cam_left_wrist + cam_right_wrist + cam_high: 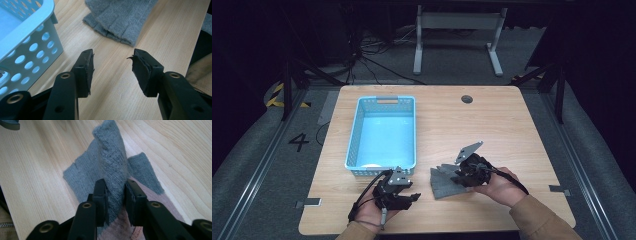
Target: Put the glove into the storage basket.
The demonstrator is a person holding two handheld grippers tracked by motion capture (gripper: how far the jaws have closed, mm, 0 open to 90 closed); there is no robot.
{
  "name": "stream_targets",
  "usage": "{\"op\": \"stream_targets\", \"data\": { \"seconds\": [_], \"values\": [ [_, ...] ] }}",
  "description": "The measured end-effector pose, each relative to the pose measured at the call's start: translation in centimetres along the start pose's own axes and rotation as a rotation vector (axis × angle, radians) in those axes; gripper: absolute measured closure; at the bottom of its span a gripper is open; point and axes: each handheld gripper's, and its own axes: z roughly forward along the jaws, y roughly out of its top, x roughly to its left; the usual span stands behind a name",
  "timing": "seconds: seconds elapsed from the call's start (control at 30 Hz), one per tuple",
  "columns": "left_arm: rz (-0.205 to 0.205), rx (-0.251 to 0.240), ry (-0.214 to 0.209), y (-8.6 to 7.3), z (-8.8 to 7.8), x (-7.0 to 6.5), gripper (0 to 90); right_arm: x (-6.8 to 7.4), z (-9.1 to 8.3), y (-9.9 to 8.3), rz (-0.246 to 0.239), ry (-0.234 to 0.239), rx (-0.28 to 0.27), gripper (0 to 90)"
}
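Grey knit glove [443, 181] lies on the wooden table [512, 130], near the front edge, to the right of the blue perforated basket [382, 131] and well apart from it. In the high view its fingers fan out toward the left; the cuff end sits under the right gripper [462, 176].

Right gripper: held in the person's right hand [502, 186], pointing left across the glove. In the right gripper view [115, 195] a raised fold of the knit stands up between the 2 jaws, and both pads appear to touch it at the sides. Grip reads as loose rather than tight; no gap is visible on either side of the fold. The rest of the glove [100, 175] lies flat on the wood beyond the jaws, with a pinkish cuff area at the bottom of that view.

Left gripper [404, 197]: held in the left hand [379, 212], low over the table just in front of the basket's near right corner. In the left gripper view [112, 67] the jaws stand apart with bare wood between them. The glove's fingertips [120, 20] lie ahead of the jaws, not touching them; the basket wall [30, 47] is at the left.
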Motion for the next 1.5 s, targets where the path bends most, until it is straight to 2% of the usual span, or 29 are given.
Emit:
{"op": "stream_targets", "data": {
  "seconds": [0.2,0.33,0.43,0.6,0.87,1.03,1.17,1.3,1.37,1.4,1.5],
  "values": [
    [-0.001,-0.001,-0.001,0.0,0.0,0.0,52.2,0.2,-0.6,0.2,0.002,-0.033,-0.005,73.1],
    [0.006,0.008,-0.006,0.1,0.1,0.0,52.2,-0.1,-0.8,0.3,0.007,-0.038,0.002,73.1],
    [0.007,0.008,-0.006,0.1,0.1,0.0,52.1,-0.1,-0.4,0.2,-0.004,-0.047,0.01,72.9],
    [0.006,0.012,-0.011,0.2,0.1,0.0,52.1,-0.2,0.0,0.1,0.005,-0.044,0.006,72.4],
    [0.008,0.009,-0.008,0.2,0.2,0.0,52.1,-0.5,-0.9,0.3,0.011,-0.061,-0.006,72.9],
    [0.007,0.006,-0.005,0.2,0.2,-0.1,52.1,-0.7,0.0,0.0,0.014,-0.059,0.009,72.1],
    [0.006,0.012,-0.011,0.2,0.1,0.0,52.1,-0.6,0.4,-0.1,0.009,-0.061,0.01,67.1],
    [0.006,0.007,-0.008,0.1,0.1,0.0,52.1,-0.4,0.6,0.0,-0.004,-0.095,0.011,59.1],
    [0.009,0.01,-0.009,0.2,0.1,0.0,52.0,-0.2,0.6,0.0,-0.018,-0.147,0.008,57.1],
    [0.006,0.009,-0.01,0.2,0.2,0.0,52.0,-0.1,0.6,0.0,-0.022,-0.159,0.007,57.1],
    [0.005,0.001,-0.007,0.2,0.3,-0.1,52.0,-0.2,0.5,-0.2,-0.022,-0.162,0.005,56.3]
  ]
}}
